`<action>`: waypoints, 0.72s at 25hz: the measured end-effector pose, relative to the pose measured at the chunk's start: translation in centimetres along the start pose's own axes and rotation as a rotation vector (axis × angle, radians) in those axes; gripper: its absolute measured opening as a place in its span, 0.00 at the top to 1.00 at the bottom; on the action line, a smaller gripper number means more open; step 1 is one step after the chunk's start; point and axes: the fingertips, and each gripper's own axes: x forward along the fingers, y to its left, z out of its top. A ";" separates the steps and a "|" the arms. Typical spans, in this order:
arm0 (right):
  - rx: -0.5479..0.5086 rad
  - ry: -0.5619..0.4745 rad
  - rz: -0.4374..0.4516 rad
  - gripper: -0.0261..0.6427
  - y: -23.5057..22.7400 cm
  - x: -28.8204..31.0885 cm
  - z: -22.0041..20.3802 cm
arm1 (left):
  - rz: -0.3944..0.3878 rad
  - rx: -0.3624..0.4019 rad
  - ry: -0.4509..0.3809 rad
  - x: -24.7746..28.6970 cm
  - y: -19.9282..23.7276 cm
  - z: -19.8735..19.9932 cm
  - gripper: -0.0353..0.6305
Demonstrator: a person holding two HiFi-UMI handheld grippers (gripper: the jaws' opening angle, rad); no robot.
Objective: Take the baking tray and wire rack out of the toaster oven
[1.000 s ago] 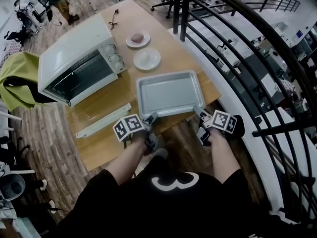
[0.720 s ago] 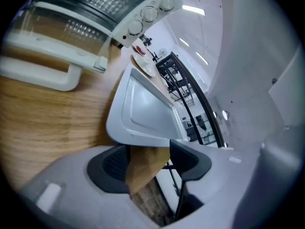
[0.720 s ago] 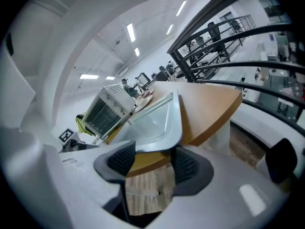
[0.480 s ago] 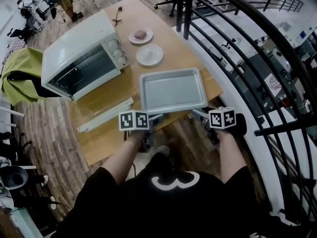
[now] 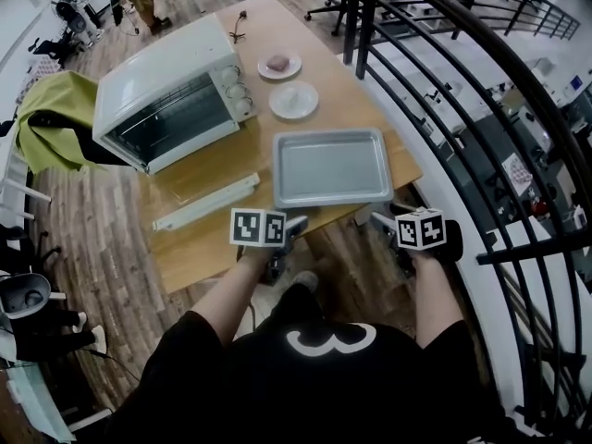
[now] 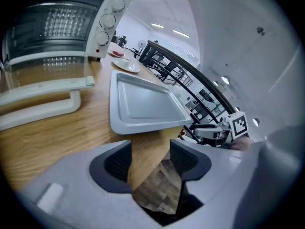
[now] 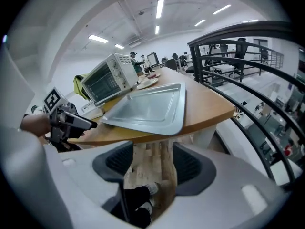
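Note:
The grey baking tray (image 5: 331, 166) lies flat on the wooden table (image 5: 199, 248), its near rim at the front edge, also seen in the left gripper view (image 6: 143, 104) and the right gripper view (image 7: 147, 109). The white toaster oven (image 5: 176, 91) stands at the back left, its glass door (image 5: 199, 178) folded down. Its cavity (image 6: 57, 23) is dim and I cannot make out the wire rack. My left gripper (image 5: 294, 226) and right gripper (image 5: 380, 218) hover just off the table's front edge, apart from the tray. Both jaws have just been opening and stand open with nothing between them.
Two small white plates (image 5: 294, 100) sit right of the oven, the far one (image 5: 279, 66) carrying a pinkish item. A black railing (image 5: 444, 91) curves along the right. A green cloth (image 5: 51, 118) hangs at the left. The floor is wood planks.
Both grippers have let go of the tray's near corners, drawn back off the table edge and rolled upright. The tray stays flat on the table.

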 end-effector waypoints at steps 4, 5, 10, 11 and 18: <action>0.006 -0.150 -0.002 0.79 3.1 -3.7 2.3 | 0.045 0.056 -0.128 -4.6 -1.2 0.5 0.71; -0.016 -0.193 0.025 0.84 4.9 -4.6 3.3 | 0.055 0.083 -0.170 -6.2 -1.8 0.9 0.74; -0.272 -0.339 0.198 0.95 16.6 -9.1 7.9 | 0.109 0.235 -0.397 -15.8 -5.4 2.4 0.89; -0.318 -0.367 0.234 0.96 18.8 -9.9 8.5 | 0.112 0.250 -0.440 -17.6 -6.1 2.6 0.91; -0.480 -0.445 0.450 0.96 30.8 -12.8 9.1 | 0.172 0.333 -0.665 -28.7 -9.7 2.0 0.93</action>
